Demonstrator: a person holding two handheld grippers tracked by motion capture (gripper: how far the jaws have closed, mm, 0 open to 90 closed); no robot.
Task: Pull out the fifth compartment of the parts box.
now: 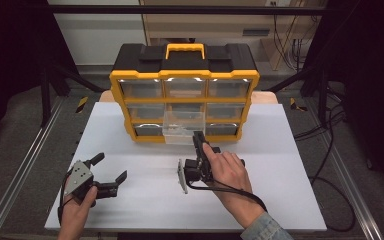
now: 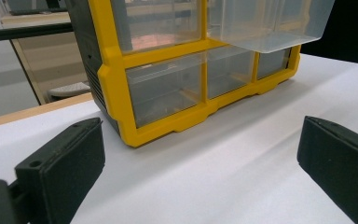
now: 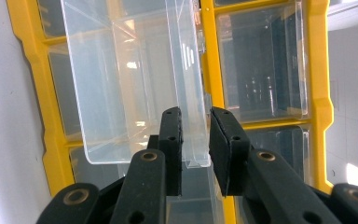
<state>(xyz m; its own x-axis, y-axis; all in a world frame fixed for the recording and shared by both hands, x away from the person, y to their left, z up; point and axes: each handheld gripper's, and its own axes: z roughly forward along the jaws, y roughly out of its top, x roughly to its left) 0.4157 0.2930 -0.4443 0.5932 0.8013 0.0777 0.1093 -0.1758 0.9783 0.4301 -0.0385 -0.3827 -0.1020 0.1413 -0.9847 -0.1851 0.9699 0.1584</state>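
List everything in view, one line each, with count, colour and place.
organiser cabinet: one, yellow frame, black top, yellow handle, at the table's far side.
pulled-out drawer: one, clear plastic, middle column, sticking out toward the person.
closed drawers: eight, clear, in the frame.
table: one, white top.
cables: several, black, on the floor at right.
left gripper: one, black, jaws wide open, at the table's near left.
right gripper: one, black, jaws shut on the pulled-out drawer's front wall.
hands: two, each holding a gripper.
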